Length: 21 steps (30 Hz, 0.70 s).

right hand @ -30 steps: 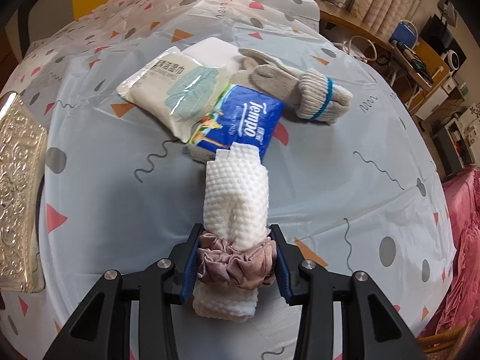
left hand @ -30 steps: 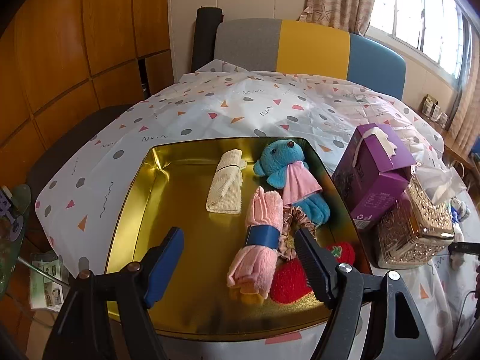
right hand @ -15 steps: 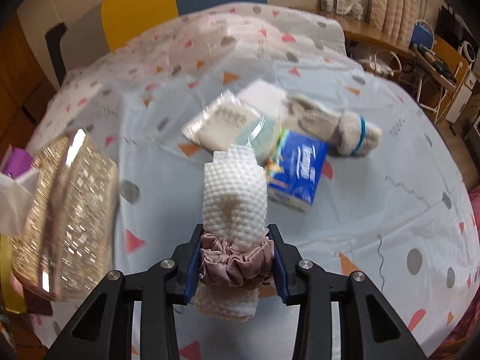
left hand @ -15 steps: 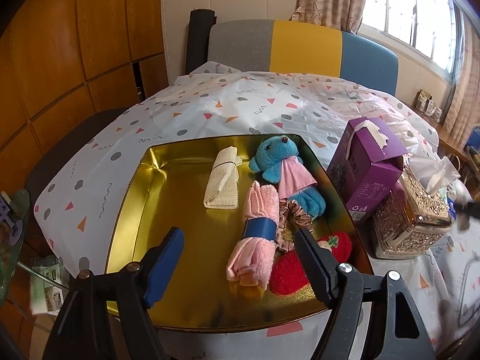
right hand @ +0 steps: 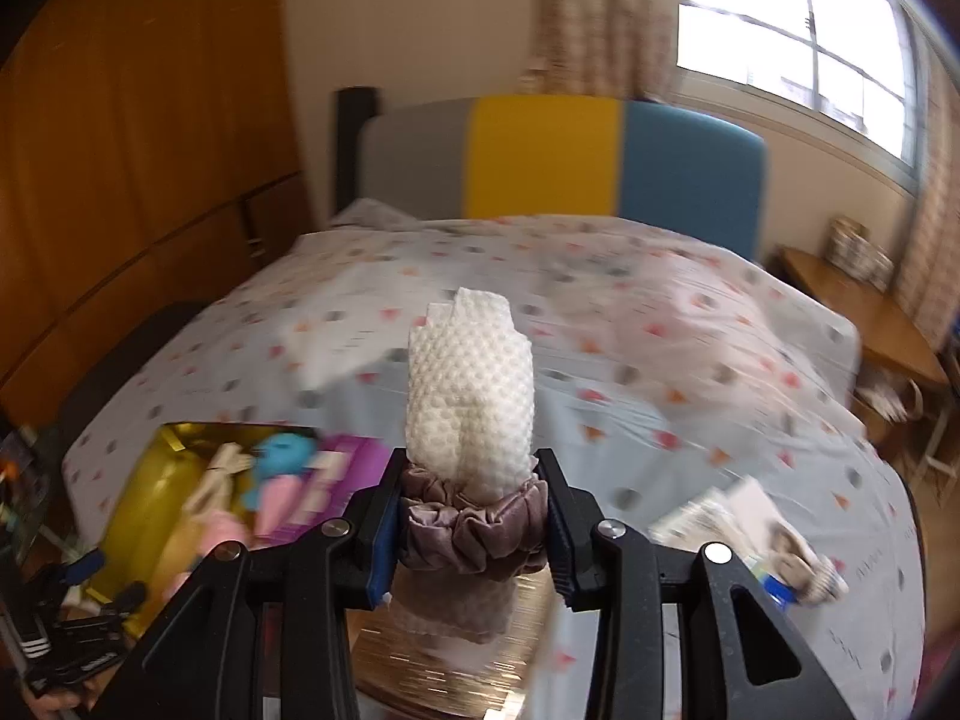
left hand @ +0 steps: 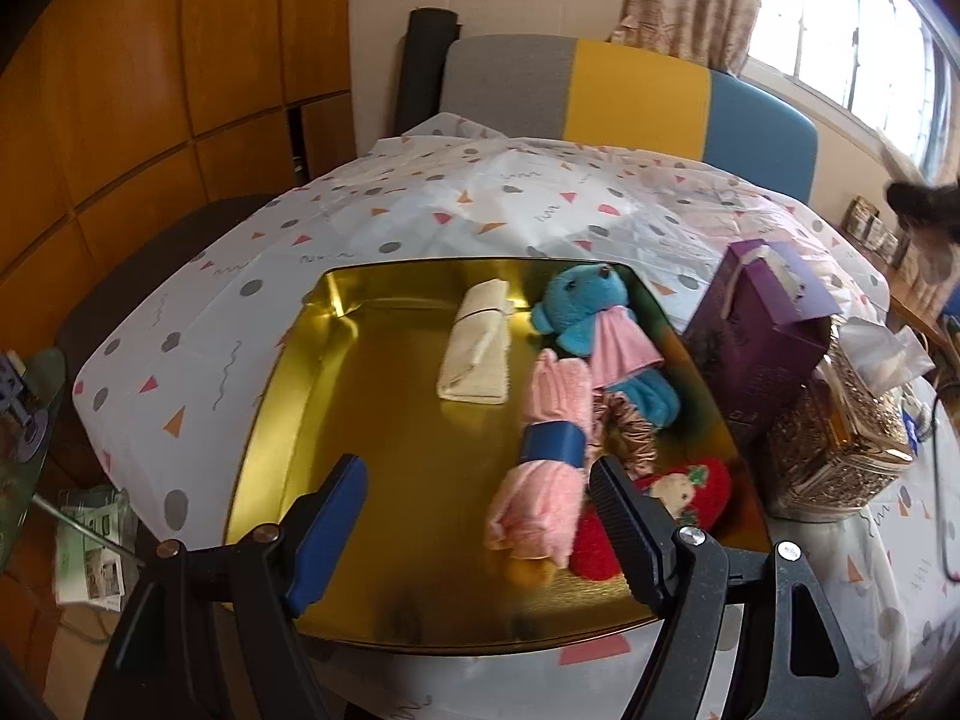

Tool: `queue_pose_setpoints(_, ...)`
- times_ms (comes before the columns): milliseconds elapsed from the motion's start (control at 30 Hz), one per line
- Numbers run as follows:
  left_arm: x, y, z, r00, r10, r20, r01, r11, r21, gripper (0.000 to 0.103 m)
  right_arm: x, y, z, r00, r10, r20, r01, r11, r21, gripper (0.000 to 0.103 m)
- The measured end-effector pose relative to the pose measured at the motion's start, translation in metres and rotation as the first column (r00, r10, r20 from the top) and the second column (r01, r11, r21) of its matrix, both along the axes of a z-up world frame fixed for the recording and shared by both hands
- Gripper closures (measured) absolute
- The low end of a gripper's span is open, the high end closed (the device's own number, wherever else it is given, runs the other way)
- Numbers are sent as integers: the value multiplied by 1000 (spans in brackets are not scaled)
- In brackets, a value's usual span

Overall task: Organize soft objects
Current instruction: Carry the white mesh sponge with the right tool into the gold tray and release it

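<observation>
- The right gripper (right hand: pixel 471 525) is clamped on a rolled white cloth (right hand: pixel 471 396) at its mauve scrunchie (right hand: pixel 471 531); the roll stands upright between the jaws, above the table.
- The left gripper (left hand: pixel 480 516) gapes wide with nothing in it, over the gold tray (left hand: pixel 384 420) of soft toys.

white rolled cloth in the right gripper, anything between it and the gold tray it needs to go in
Yes. The white rolled cloth, clamped at its scrunchie, is on the far side of the purple tissue box and ornate gold tissue box, which line the gold tray on that side. The open left gripper hovers at its near edge.
</observation>
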State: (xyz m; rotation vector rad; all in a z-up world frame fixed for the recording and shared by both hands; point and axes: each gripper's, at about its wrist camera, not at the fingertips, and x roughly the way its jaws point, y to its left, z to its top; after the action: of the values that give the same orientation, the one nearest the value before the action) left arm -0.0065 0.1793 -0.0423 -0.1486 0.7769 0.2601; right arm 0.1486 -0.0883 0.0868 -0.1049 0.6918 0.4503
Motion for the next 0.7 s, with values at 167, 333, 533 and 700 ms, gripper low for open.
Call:
queue_pose_setpoints(167, -6, 18, -1, 999, 51, -1, -51, 999, -11, 26, -19, 90, -19, 975, 219, -47, -221, 975, -31, 63)
queue_pose_setpoints(333, -12, 31, -1, 997, 82, 9, -82, 996, -19, 26, -21, 156, -74, 938, 311, -154, -330, 937, -118, 63)
queue_pose_setpoints(533, -14, 35, -1, 996, 91, 12, -91, 996, -23, 26, -10, 193, -134, 927, 292, -234, -348, 903, -251, 62)
queue_pose_setpoints(700, -14, 33, -2, 996, 86, 12, -86, 996, -21, 26, -14, 194, -158, 922, 282, -266, -354, 891, -284, 58)
